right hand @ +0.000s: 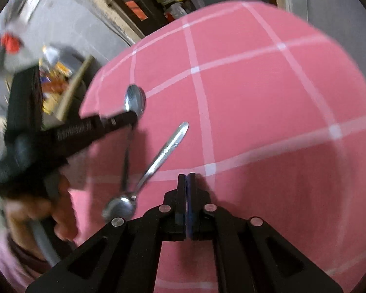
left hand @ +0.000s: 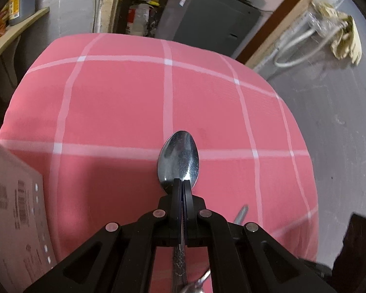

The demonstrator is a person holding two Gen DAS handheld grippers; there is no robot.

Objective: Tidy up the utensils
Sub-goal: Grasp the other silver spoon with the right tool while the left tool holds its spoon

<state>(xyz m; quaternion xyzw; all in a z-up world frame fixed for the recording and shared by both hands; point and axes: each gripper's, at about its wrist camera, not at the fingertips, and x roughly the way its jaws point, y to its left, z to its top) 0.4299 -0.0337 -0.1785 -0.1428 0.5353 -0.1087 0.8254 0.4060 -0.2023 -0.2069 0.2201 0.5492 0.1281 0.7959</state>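
Your left gripper (left hand: 182, 183) is clamped on one spoon (left hand: 179, 157); your right gripper (right hand: 187, 178) is closed, empty; the second spoon (right hand: 156, 163) lies unsorted on the table (right hand: 268, 112)

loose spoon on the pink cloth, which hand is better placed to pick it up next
Right, probably. The right gripper is shut on nothing and sits close to the loose spoon on the tablecloth. The left gripper is already shut on another spoon.
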